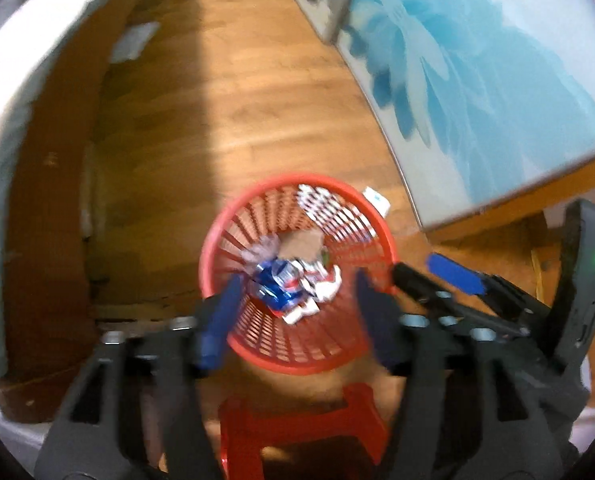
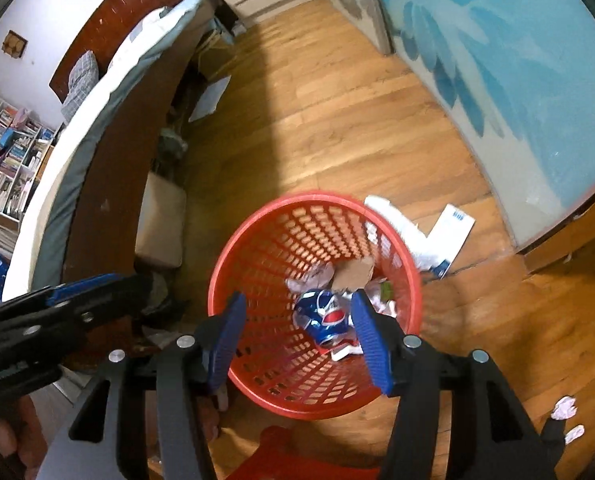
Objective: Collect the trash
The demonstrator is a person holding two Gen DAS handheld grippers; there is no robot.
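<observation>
Trash sits collected in the round red plastic mesh wastebasket [image 2: 257, 264]: a crushed blue Pepsi can [image 2: 324, 317] lies on top of crumpled white paper [image 2: 311, 276] and a torn scrap of brown cardboard [image 2: 353, 272], all at the bottom of the basket. Both grippers hover directly above the opening. The right gripper [image 2: 297, 332] has its blue-padded fingers [image 2: 371, 344] spread wide with nothing between them; the can shows through the gap, below and apart from the pads. The left gripper [image 1: 293, 312] is likewise spread and carries nothing, its view blurred; the same can [image 1: 275, 286] appears in the basket [image 1: 265, 196] beneath it. The two tools are side by side, each visible at the edge of the other's view.

Outside the basket, against its far right side, a white crumpled wrapper [image 2: 407, 232] and a flat white carton with blue print [image 2: 451, 232] lie on the wooden plank floor [image 2: 357, 120]. Two small pale scraps [image 2: 564, 408] lie on the floor near the right edge. A red plastic stool [image 1: 297, 428] stands just in front of the basket. A wooden bed frame [image 2: 109, 152] runs along the left; a pale blue floral panel [image 2: 517, 60] lines the right.
</observation>
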